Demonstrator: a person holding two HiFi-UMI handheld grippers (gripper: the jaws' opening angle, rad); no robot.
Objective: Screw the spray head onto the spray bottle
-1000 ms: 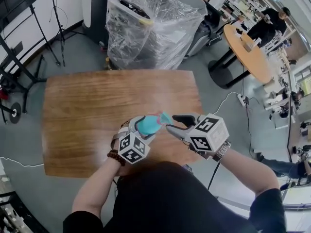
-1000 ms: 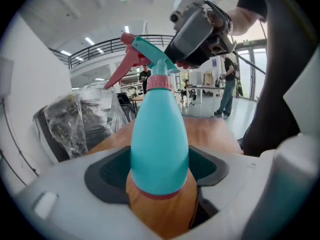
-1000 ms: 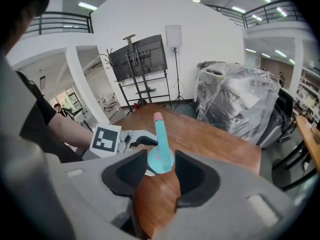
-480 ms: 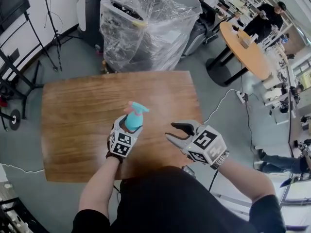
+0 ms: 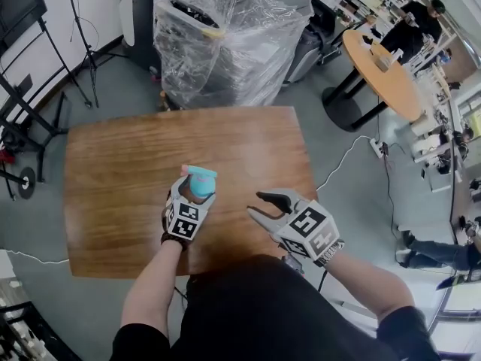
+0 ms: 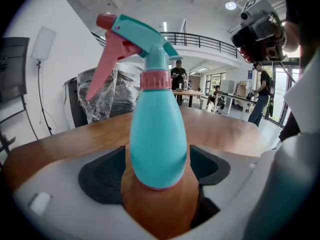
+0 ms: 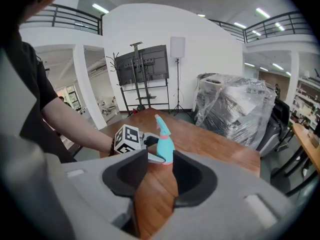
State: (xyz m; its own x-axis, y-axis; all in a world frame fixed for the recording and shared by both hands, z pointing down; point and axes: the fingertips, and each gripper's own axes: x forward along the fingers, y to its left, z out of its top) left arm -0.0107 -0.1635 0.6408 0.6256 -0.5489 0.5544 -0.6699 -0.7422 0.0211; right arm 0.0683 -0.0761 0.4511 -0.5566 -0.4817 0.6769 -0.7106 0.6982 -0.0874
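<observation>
One bottle (image 6: 157, 134), spray head (image 6: 135, 39) already on, upright on table (image 5: 113, 171) between left tongs (image 5: 198, 188), just eased open, pads (image 6: 100, 176) barely clear. Hazard?
— Toppling, if a pad clips it leaving. Right tongs (image 5: 256, 204): empty, parted, narrowing slightly.

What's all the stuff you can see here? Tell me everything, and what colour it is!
table: one, brown wood, in front of the person
spray bottle: one, teal with a pink collar, upright on the table
spray head: one, teal with a pink trigger, on the spray bottle
wrapped bundle: one, clear plastic, on the floor beyond the table
round table: one, light wood, far off to the right
screen on stand: one, black, by the white wall
bystander: one, dark clothes, by the round table
left claw: one, grey with black pads, either side of the spray bottle, not pressing, just opened a little
right claw: one, same colours, empty, jaws apart, just closed a little
</observation>
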